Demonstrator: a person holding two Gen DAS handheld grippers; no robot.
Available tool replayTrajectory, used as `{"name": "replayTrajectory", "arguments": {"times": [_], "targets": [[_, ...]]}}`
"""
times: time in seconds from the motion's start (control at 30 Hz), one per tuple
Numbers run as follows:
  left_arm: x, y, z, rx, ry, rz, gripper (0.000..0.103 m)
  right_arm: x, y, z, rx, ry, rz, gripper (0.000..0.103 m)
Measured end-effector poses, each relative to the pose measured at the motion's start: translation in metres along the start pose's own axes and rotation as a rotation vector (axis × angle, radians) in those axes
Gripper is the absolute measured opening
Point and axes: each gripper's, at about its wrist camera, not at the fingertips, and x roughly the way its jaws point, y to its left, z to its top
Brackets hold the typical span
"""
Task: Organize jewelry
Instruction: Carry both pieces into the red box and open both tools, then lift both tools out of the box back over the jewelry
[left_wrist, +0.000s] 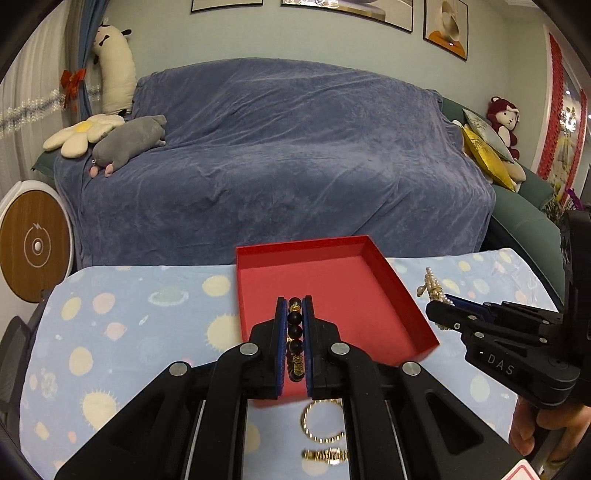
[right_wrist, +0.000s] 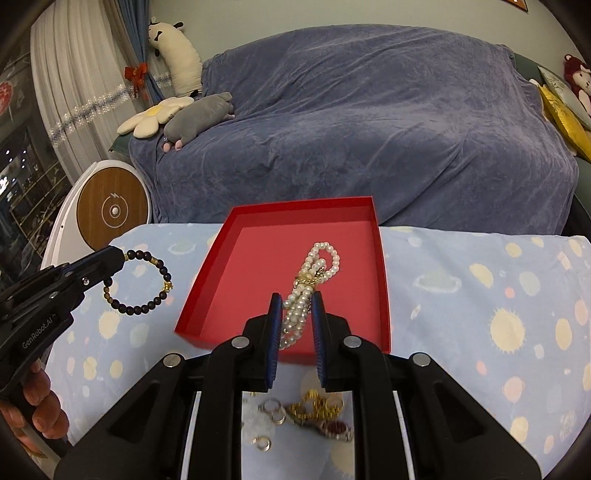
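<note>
A red open box (left_wrist: 399, 295) (right_wrist: 207, 295) stands on the table, empty. My left gripper (left_wrist: 295, 306) is shut on a black-and-gold bead bracelet (left_wrist: 294, 334) and holds it above the box's near left part; in the right wrist view that gripper (right_wrist: 120, 254) holds the bracelet (right_wrist: 162, 273) left of the box. My right gripper (right_wrist: 297, 301) is shut on a bundled pearl necklace (right_wrist: 317, 266) above the box; from the left wrist view it (left_wrist: 436, 306) holds the pearls (left_wrist: 432, 282) right of the box.
A gold bracelet (left_wrist: 323, 421) and a gold watch (left_wrist: 327, 455) lie on the patterned cloth (left_wrist: 129, 332) before the box. Rings (right_wrist: 275, 410), gold jewelry (right_wrist: 314, 406) and a red-faced watch (right_wrist: 334, 428) lie under my right gripper. A blue-covered sofa (left_wrist: 277, 155) is behind.
</note>
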Motion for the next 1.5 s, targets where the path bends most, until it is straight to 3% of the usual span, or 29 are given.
{"name": "replayTrajectory", "arguments": {"times": [0.27,0.6,0.7,0.73,0.83,0.9,1.03,1.2,1.5], "targets": [[0.105,0.001,0.034,0.019,0.076,0.012,0.005,0.095,-0.011,0.050,-0.017,0.076,-0.020,0.015],[0.178,0.016,0.039,-0.016,0.126,0.039,0.006,0.163,-0.029,0.052,-0.020,0.150,-0.039,0.018],[0.187,0.019,0.038,-0.031,0.136,0.044,0.006,0.164,-0.032,0.049,-0.029,0.133,-0.052,0.033],[0.188,0.020,0.039,-0.036,0.132,0.054,0.006,0.164,-0.031,0.049,-0.036,0.124,-0.055,0.034],[0.182,0.020,0.042,-0.030,0.096,0.077,0.013,0.155,-0.032,0.046,-0.041,0.089,-0.054,0.034],[0.176,0.022,0.043,-0.034,0.087,0.075,0.031,0.143,-0.034,0.044,-0.030,0.073,-0.036,0.034],[0.148,0.029,0.041,-0.068,0.066,0.047,0.036,0.100,-0.033,0.031,-0.044,0.044,-0.016,0.034],[0.090,0.027,0.011,-0.073,0.054,0.070,0.058,0.036,-0.027,-0.010,-0.077,0.051,0.000,0.034],[0.016,0.022,-0.083,-0.074,0.137,0.151,0.062,-0.027,-0.017,-0.099,-0.081,0.099,-0.037,0.034]]}}
